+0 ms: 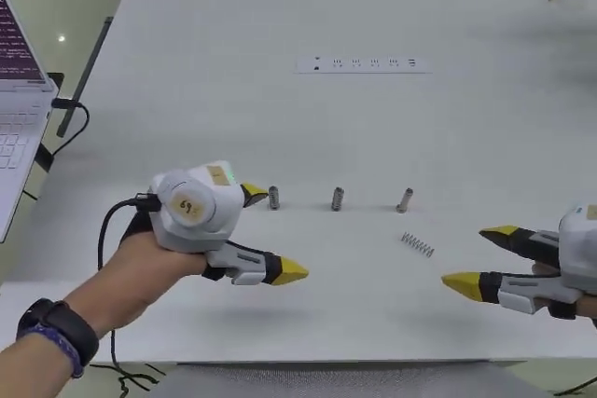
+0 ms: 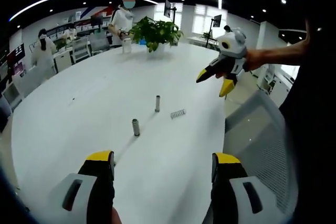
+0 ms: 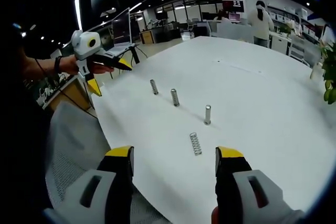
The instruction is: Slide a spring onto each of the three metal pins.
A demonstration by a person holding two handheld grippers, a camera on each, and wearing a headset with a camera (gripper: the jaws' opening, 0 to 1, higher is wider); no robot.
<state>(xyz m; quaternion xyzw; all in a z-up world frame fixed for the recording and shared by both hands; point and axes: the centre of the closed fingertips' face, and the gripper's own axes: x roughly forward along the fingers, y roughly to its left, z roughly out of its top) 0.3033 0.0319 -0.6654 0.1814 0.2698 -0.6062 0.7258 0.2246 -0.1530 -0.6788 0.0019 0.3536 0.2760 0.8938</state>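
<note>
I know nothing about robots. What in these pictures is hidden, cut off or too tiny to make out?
- Head view: the right gripper is cut off by the right edge, so only its open jaws and part of its body show.
- Head view: the laptop is cut off by the left edge, and its screen text is too small to read.
- Head view: the markings on the power strip are too small to read.

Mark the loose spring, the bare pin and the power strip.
loose spring (image 1: 418,245): head view, middle of the coil.
bare pin (image 3: 208,114): right gripper view, mid-shaft.
power strip (image 1: 364,65): head view, centre of its top face.
</note>
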